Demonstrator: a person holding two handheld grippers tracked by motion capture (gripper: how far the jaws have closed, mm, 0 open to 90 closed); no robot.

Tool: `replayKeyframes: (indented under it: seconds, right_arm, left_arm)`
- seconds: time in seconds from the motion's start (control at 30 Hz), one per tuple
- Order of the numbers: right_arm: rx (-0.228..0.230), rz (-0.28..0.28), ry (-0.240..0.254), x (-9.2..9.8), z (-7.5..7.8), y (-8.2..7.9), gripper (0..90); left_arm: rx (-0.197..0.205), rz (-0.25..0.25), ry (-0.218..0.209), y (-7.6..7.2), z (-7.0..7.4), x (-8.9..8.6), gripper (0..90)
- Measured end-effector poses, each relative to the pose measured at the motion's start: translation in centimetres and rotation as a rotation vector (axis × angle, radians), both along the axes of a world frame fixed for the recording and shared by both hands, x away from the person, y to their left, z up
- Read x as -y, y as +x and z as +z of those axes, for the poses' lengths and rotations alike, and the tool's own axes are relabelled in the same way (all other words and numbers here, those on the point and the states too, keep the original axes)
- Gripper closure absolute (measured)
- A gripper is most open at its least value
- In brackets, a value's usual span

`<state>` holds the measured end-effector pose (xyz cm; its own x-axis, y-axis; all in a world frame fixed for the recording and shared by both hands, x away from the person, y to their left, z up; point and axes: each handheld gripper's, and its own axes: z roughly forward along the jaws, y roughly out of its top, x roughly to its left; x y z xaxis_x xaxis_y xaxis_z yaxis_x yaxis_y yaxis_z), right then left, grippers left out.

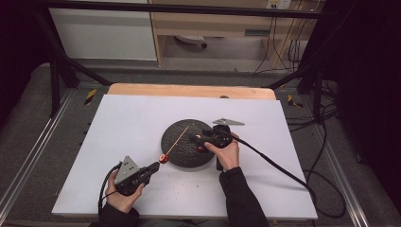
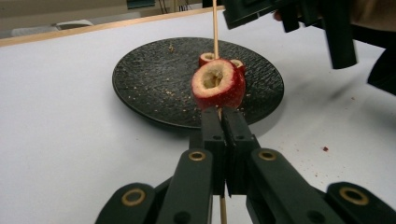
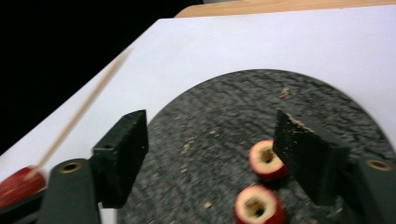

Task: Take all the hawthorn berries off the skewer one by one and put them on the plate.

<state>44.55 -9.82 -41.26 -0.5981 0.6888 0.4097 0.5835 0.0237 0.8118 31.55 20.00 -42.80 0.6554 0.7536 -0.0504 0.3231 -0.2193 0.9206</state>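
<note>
A thin wooden stick (image 1: 178, 138) with a round red fruit piece (image 1: 163, 158) on it.
The left tool (image 1: 153, 166) pinches the stick's near end; it points toward the worktop's far edge, over the bumpy black plate (image 1: 179, 151). The right tool (image 1: 195, 137) is wide, holding nothing.

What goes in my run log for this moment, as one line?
left gripper: shut on skewer | fruit piece: threaded | right gripper: open above plate | two loose pieces: on plate

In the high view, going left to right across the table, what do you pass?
Left gripper → red fruit piece on the skewer → black plate → right gripper → its cable trailing off the table's right edge.
</note>
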Motion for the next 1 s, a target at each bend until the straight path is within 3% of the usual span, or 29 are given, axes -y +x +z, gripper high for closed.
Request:
replayKeyframes:
  seconds: [0.1, 0.27, 0.77, 1.0]
  right_arm:
    - [0.006, 0.03, 0.0, -0.1, 0.3, -1.0, 17.3]
    - [-0.008, 0.067, 0.019, -0.6, 0.3, -2.7, 13.6]
    - [-0.051, 0.106, 0.062, -2.2, -1.1, -4.9, 11.1]
    - [-0.068, 0.122, 0.083, -2.7, -1.4, -5.4, 17.1]
  left_arm:
    - [0.0, -0.001, 0.006, 0.0, -0.1, 0.1, 88.4]
    - [0.0, -0.004, 0.008, 0.0, -0.1, 0.3, 88.4]
    - [-0.01, -0.019, 0.022, 0.1, -0.5, 1.7, 88.3]
    - [-0.006, -0.037, 0.03, 0.1, -0.6, 3.1, 88.4]
